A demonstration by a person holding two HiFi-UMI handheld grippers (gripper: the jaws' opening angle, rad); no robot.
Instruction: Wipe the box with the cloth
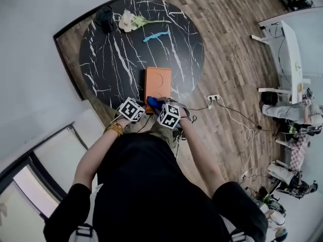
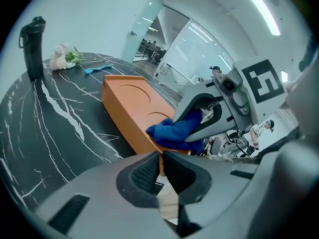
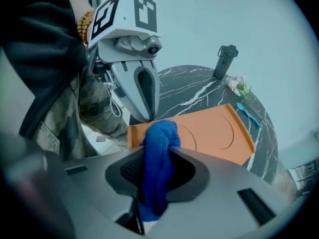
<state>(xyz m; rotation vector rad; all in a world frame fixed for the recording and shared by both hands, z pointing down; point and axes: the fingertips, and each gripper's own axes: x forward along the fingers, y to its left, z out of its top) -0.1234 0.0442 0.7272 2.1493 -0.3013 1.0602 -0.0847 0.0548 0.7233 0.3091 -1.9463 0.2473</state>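
An orange box lies flat on the round black marble table, with its near end at the table's edge. My right gripper is shut on a bunched blue cloth, and the cloth rests on the near end of the box. In the head view the cloth shows as a blue patch between the two marker cubes. My left gripper is shut with nothing in it, just off the box's near end, beside the right gripper.
At the table's far side stand a black bottle, a white flower and a small blue object. A power strip with cables lies on the wooden floor to the right. The person's legs are close to the table's edge.
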